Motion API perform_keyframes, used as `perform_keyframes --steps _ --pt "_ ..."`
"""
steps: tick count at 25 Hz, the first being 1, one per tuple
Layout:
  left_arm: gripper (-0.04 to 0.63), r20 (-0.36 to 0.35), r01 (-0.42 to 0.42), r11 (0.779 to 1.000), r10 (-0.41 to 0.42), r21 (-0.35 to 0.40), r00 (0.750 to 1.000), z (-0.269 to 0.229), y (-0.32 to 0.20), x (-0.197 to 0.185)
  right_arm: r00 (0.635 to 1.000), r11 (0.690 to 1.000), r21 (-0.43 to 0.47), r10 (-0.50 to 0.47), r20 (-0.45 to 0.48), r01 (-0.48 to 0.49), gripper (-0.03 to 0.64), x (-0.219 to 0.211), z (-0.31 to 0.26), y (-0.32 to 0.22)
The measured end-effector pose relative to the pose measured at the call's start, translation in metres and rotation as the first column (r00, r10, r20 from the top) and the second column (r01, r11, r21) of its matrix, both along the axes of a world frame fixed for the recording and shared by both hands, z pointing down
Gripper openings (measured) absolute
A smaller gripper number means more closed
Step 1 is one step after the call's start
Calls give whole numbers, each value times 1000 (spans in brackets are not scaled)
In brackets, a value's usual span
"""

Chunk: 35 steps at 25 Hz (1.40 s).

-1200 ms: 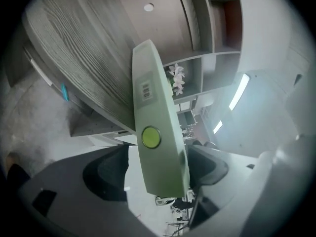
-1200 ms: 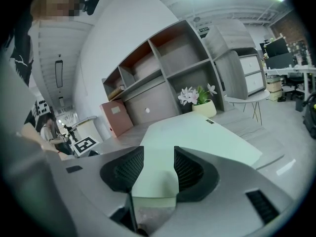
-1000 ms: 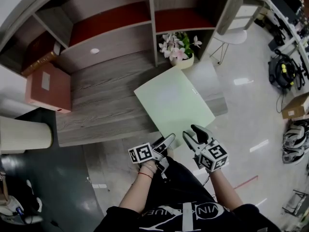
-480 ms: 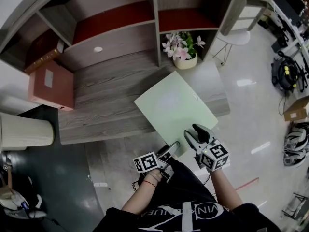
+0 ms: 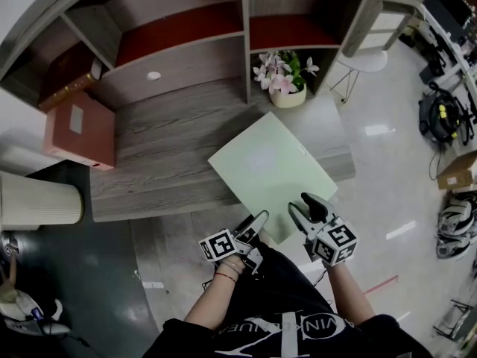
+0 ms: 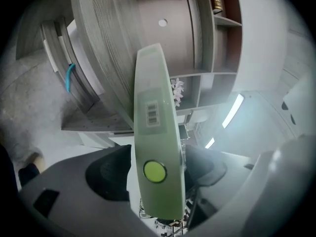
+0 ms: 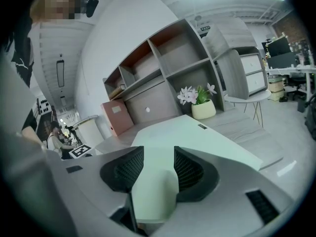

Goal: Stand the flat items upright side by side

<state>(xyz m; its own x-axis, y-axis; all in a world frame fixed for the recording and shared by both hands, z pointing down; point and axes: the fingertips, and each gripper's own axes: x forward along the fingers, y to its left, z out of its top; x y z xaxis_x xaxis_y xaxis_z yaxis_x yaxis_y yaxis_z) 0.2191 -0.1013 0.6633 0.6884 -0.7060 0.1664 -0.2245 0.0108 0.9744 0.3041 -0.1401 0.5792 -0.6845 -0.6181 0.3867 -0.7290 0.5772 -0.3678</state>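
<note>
A flat pale green folder (image 5: pixel 268 174) lies on the grey wooden desk (image 5: pixel 164 162), its near corner hanging over the front edge. My left gripper (image 5: pixel 257 222) is at that corner, turned on its side. In the left gripper view the folder's spine (image 6: pixel 155 132), with a barcode label and a round green button, stands between the jaws (image 6: pixel 157 174), which are opening; a thin gap shows beside it. My right gripper (image 5: pixel 304 209) holds the near right edge. In the right gripper view the folder (image 7: pixel 197 137) fills the space between the pads (image 7: pixel 159 169).
A pot of pink flowers (image 5: pixel 285 95) stands at the desk's back right. A pink box (image 5: pixel 74 129) stands at the desk's left end. Open shelves (image 5: pixel 186 36) rise behind. A white cylinder (image 5: pixel 37 200) stands on the floor at left, a round stool (image 5: pixel 365 60) at right.
The left gripper drew back toward the person's body half a second ago and has come forward to the folder's corner again. The folder and the right gripper have hardly moved.
</note>
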Motion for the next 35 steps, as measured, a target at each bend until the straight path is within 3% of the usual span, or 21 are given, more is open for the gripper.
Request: perform_keyframes --steps 3,7,9,13,20,22,29,35 --pt "327 -23 1 1000 -1 5 1000 0 -15 -3 1000 1000 -4 -19 -4 19 199 1 7 5" --pt "325 -206 33 999 -41 -42 978 -6 -26 8 999 999 1 -35 -16 35 199 0 11 7" --pt "322 -224 43 998 -53 -50 973 -5 -26 9 999 999 1 -37 -19 37 199 2 11 8" --pt "308 -121 29 998 -35 -50 992 5 -23 5 999 999 4 -43 -21 43 199 4 9 8" --pt "282 -96 104 994 -107 -31 990 -12 -23 0 998 998 16 -55 -1 55 199 1 3 5" --pt "278 -37 131 991 -132 -26 991 -12 -20 -12 998 998 23 -63 -2 63 199 -1 1 5" --pt "275 83 216 975 -220 56 972 -29 -24 -59 994 993 51 -104 30 102 199 -17 -11 2" --pt "267 92 283 953 -293 104 952 -50 -26 -91 985 984 77 -163 51 159 199 -39 -22 1"
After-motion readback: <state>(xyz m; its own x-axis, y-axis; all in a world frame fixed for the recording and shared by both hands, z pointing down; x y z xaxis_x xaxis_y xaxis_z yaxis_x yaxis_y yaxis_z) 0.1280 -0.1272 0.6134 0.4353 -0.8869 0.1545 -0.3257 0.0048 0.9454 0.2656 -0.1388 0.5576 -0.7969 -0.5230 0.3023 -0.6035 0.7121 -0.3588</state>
